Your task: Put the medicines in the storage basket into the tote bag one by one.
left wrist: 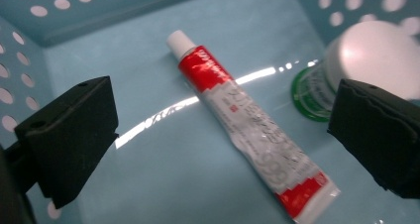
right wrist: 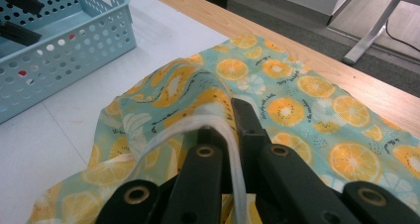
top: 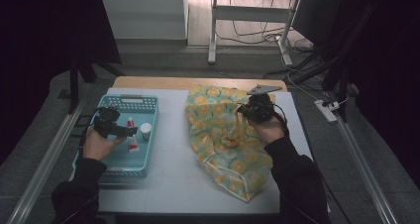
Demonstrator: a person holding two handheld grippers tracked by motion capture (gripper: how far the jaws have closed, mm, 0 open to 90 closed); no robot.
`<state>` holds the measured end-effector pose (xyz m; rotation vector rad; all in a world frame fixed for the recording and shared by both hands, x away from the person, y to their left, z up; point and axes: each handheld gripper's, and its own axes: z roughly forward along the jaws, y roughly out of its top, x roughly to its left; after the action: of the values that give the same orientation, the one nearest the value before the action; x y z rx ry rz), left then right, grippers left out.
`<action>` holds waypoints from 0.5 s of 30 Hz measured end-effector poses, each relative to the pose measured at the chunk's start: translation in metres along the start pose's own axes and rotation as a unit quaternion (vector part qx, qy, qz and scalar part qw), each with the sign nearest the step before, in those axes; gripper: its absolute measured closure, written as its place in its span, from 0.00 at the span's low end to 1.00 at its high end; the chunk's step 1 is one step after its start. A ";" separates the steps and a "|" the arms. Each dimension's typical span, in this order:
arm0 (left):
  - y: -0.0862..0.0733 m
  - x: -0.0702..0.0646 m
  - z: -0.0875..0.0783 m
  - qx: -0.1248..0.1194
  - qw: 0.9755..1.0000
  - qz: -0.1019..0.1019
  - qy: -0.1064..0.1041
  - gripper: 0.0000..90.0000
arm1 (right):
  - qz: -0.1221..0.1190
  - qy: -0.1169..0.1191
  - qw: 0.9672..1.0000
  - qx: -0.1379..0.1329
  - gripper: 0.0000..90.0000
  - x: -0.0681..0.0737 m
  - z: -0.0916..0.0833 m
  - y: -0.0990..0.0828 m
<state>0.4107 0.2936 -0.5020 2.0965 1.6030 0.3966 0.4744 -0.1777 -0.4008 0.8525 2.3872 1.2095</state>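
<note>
right gripper (right wrist: pixel 233 135) pinches fruit-print bag (right wrist: pixel 297 100); left gripper (left wrist: pixel 218 130) straddles tube (left wrist: pixel 252 125).

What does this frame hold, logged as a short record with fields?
surface: white table
left hand-held gripper: jaws open over the tube, inside the basket
basket: light blue, perforated
tube: red and white, lying flat
jar: white lid, beside the tube
right hand-held gripper: shut on the bag's edge
bag: orange-slice print fabric
</note>
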 end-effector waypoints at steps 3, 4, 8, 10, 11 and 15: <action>0.006 -0.002 0.006 0.022 1.000 0.008 0.015 0.00 | -0.001 0.000 1.000 0.001 0.99 0.000 0.001 0.000; 0.008 -0.003 0.008 0.027 0.999 0.009 0.021 0.01 | -0.001 0.001 1.000 0.001 0.99 0.000 0.001 0.000; 0.013 -0.004 0.015 0.051 0.998 0.011 0.023 0.08 | -0.002 0.000 1.000 0.000 0.99 0.000 0.000 0.001; 0.014 -0.004 0.019 0.066 0.997 0.012 0.023 0.12 | -0.002 0.000 1.000 -0.001 0.99 0.000 -0.001 0.001; 0.014 -0.004 0.020 0.074 0.997 0.013 0.021 0.14 | -0.002 -0.001 1.000 -0.002 0.99 0.000 -0.001 0.002; 0.015 -0.005 0.024 0.088 0.996 0.017 0.016 0.21 | -0.001 -0.001 1.000 -0.001 0.99 0.000 -0.003 0.002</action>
<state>0.4333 0.2810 -0.5149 2.2598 1.6774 0.3116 0.4740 -0.1789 -0.3979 0.8487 2.3838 1.2102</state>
